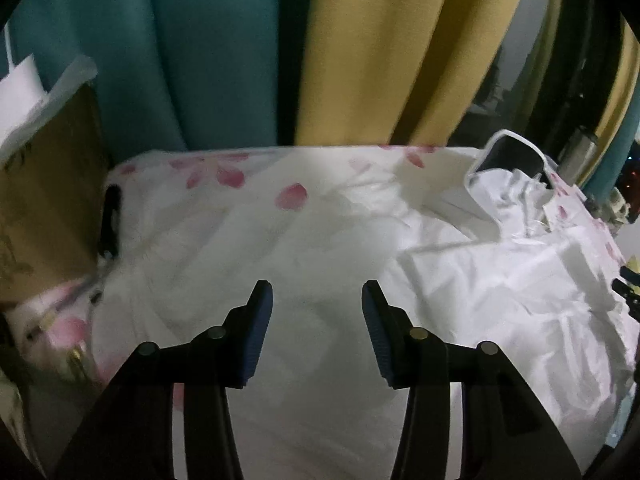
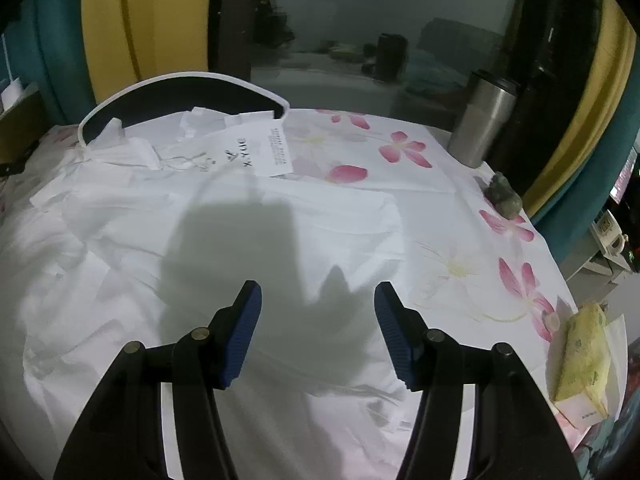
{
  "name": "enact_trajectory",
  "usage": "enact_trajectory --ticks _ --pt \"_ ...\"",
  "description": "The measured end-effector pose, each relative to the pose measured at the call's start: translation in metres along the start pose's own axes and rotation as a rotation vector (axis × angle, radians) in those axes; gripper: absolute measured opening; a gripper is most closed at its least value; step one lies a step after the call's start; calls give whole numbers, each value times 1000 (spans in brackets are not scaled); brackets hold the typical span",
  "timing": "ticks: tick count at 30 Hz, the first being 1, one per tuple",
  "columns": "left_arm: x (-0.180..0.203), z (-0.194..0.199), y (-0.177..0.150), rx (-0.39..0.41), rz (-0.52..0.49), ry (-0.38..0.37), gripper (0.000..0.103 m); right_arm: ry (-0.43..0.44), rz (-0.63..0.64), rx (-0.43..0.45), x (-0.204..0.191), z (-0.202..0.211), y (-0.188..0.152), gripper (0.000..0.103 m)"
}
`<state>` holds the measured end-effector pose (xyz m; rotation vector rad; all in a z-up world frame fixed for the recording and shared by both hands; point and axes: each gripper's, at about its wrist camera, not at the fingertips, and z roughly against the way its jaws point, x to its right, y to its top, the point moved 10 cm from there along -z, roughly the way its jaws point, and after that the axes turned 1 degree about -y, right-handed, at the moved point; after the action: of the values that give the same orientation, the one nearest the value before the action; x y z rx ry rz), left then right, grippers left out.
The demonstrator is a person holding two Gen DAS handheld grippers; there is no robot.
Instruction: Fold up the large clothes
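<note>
Left wrist view: our left gripper [image 1: 317, 300] is wide open w/ nothing between its pads, hovering above the white shirt [image 1: 460, 280]. The shirt lies spread over the floral cloth [image 1: 224, 176] on the table, creased, its collar end bunched up by the chair back [image 1: 508, 152] on the far right. A box [image 1: 48, 184] stands at the left edge, curtains [image 1: 240, 52] behind. We can't tell exactly where the shirt's left edge runs, since white lies on white here.

Right wrist view: our right gripper [image 2: 318, 300] is also wide open and empty, above the shirt [image 2: 200, 240], its shadow falling on the fabric. The collar and paper tag [image 2: 260, 148] sit at the far side by the chair back [image 2: 184, 88]. The shirt's right edge ends near bare floral cloth [image 2: 460, 264]. A steel mug [image 2: 484, 120] stands at the far right, a small figurine [image 2: 502, 196] close by it, and a yellow packet [image 2: 584, 356] at the near right.

Step, as we judge it: shirt laid out roughly flat, no fold visibly made yet; we're btwn grasps, picking grip pts. Next move prob. needs each gripper lowered to a side edge or sleeve, pinching one layer only, then both lifting together and carrying it across toward the middle w/o dragging the cloth underneath.
</note>
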<state>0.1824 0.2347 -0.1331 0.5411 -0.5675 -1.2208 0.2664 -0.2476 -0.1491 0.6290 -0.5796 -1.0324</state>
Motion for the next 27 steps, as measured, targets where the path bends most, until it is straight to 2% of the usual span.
enact_trajectory --ticks 4,8,12,14,15,18,19,20,21,23,27 --pt "8 -15 20 7 -33 -24 49 -1 5 -3 -9 -2 7 59" --pt "32 -43 33 -19 -87 -70 49 -6 4 -10 -13 -6 12 59" --pt "52 -84 37 -75 -165 -105 49 -11 6 -18 -14 -8 14 59" --pt "48 -105 34 -121 -174 -71 49 -17 6 -30 -13 -11 13 59" --pt "48 -105 36 -95 -183 -70 49 -19 7 -36 -12 -11 13 59" --pt "49 -105 36 -86 -196 -90 49 -20 15 -36 -10 -10 16 59" --pt "48 -104 36 -80 -202 -97 40 -20 14 -35 -10 -11 16 59" --pt "46 -103 35 -79 -201 -98 11 -21 14 -36 -10 -11 17 59" --pt "42 -102 36 -82 -190 -99 5 -20 12 -36 -11 -11 17 59" --pt "32 -93 39 -62 -151 -106 4 -9 14 -37 -16 -12 18 59" --pt "18 -51 56 51 -105 -81 3 18 29 -29 -27 -7 18 59"
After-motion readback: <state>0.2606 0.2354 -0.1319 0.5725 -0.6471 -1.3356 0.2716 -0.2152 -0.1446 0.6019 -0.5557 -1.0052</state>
